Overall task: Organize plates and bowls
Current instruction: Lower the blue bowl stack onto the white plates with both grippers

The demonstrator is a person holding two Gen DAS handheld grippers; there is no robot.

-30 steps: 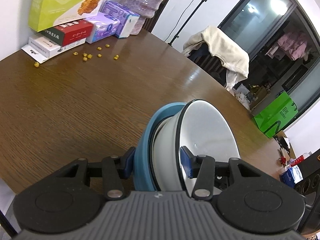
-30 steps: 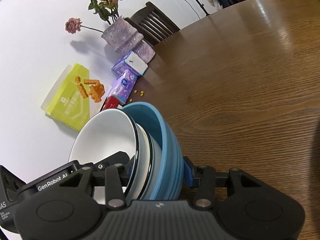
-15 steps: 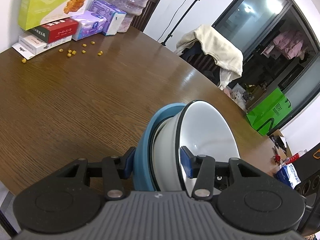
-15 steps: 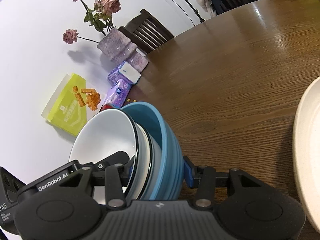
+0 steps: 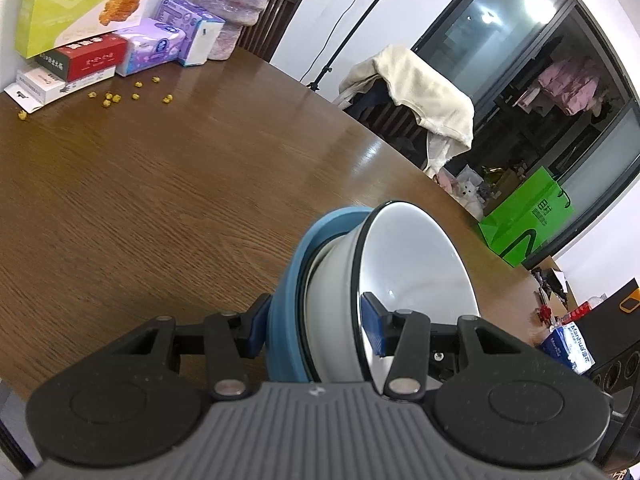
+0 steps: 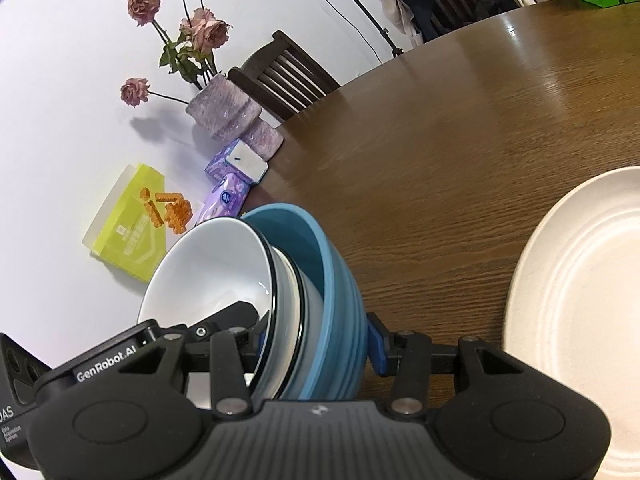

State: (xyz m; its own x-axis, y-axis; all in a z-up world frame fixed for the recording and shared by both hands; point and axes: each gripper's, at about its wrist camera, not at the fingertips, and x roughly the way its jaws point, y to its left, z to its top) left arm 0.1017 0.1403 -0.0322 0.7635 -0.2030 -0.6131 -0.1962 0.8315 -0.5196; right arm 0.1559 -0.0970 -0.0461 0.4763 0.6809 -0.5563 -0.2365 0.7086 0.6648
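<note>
Left to right across the round brown wooden desk [image 5: 168, 208]. Far left edge, by the wall: lime-green snack box [image 5: 76, 4] leaning upright, red and white flat cartons [image 5: 76, 62] below it, purple tissue packs [image 5: 168, 42], small yellow crumbs [image 5: 116, 98] scattered in front. Lilac textured vase [image 6: 224, 110] with dried pink roses [image 6: 200, 32] just beside the packs; dark wooden chair [image 6: 284, 76] behind it.

Left tool [image 5: 316, 330] clamps a nested stack tilted on its side: blue ribbed plastic bowl [image 5: 286, 320] outermost, white enamel bowl with black rim [image 5: 416, 264] inside it. One blue pad presses the blue bowl's outer wall, the other sits inside the white bowl. Stack is held off the desk, near the front edge.

Right tool [image 6: 320, 346] grips the same stack from the opposite rim, pads likewise on the blue wall and the white bowl's inside.

Right edge: large cream ridged round plate [image 6: 580, 304] flat on the desk, just beside the right tool, apart from the stack.
</note>
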